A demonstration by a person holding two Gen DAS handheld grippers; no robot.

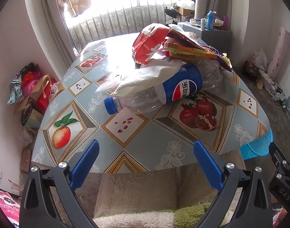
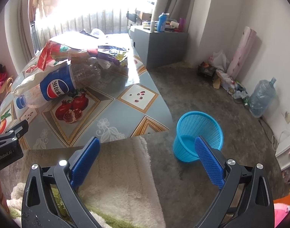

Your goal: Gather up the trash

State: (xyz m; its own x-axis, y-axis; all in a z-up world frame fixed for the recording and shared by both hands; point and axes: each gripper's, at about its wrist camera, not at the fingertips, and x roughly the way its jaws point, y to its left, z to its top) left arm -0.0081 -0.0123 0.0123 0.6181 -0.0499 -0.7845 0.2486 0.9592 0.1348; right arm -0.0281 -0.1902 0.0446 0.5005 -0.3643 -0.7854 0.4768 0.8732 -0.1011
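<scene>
A pile of trash lies on the fruit-patterned table (image 1: pixel 141 144): an empty Pepsi bottle (image 1: pixel 164 93) on its side with its blue cap toward me, a crumpled white paper (image 1: pixel 145 77) draped over it, a red-and-white bag (image 1: pixel 150 43) and colourful wrappers (image 1: pixel 198 51) behind. The pile also shows in the right wrist view, with the bottle (image 2: pixel 53 87) at left. A blue mesh bin (image 2: pixel 198 134) stands on the floor right of the table. My left gripper (image 1: pixel 146 148) is open and empty over the table's near edge. My right gripper (image 2: pixel 147 144) is open and empty, near the bin.
A grey cabinet (image 2: pixel 160 45) with bottles stands behind the table. Bags and a large water jug (image 2: pixel 262 96) line the right wall. More bags (image 1: pixel 33 87) sit left of the table. A fluffy cloth (image 2: pixel 122 180) lies below the grippers.
</scene>
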